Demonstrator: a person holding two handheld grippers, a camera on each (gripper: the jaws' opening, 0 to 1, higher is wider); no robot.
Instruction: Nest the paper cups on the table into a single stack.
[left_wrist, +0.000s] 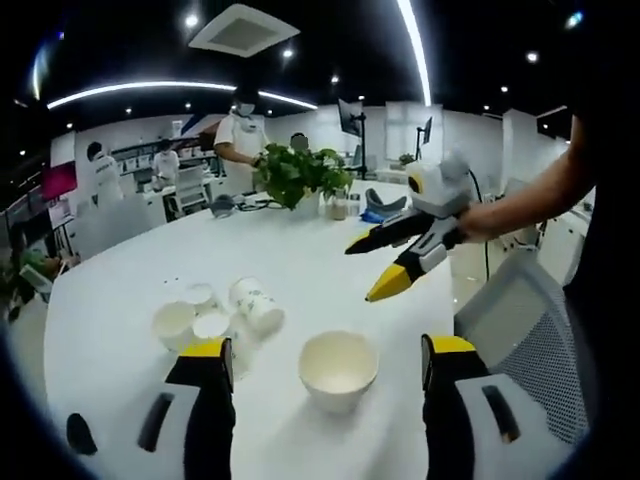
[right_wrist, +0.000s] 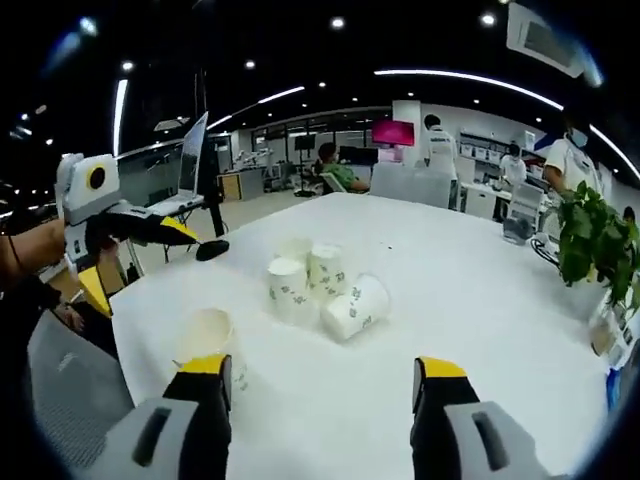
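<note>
A single white paper cup (left_wrist: 338, 368) stands upright on the white table (left_wrist: 330, 270), ahead of my left gripper (left_wrist: 328, 348), whose jaws are open and wide apart with nothing held. To its left is a cluster of printed paper cups (left_wrist: 213, 315), one lying on its side (left_wrist: 258, 306). My right gripper (left_wrist: 366, 271) hovers open over the table's right part. In the right gripper view, the cluster (right_wrist: 318, 285) sits ahead of my open right gripper (right_wrist: 322, 367), the single cup (right_wrist: 207, 336) stands by its left jaw, and the left gripper (right_wrist: 155, 272) hangs open at the left.
A potted plant (left_wrist: 298, 175) and small items stand at the table's far end. A grey mesh chair (left_wrist: 525, 335) sits at the near table edge. A laptop (right_wrist: 190, 160) is off to one side. Several people stand or sit at desks beyond.
</note>
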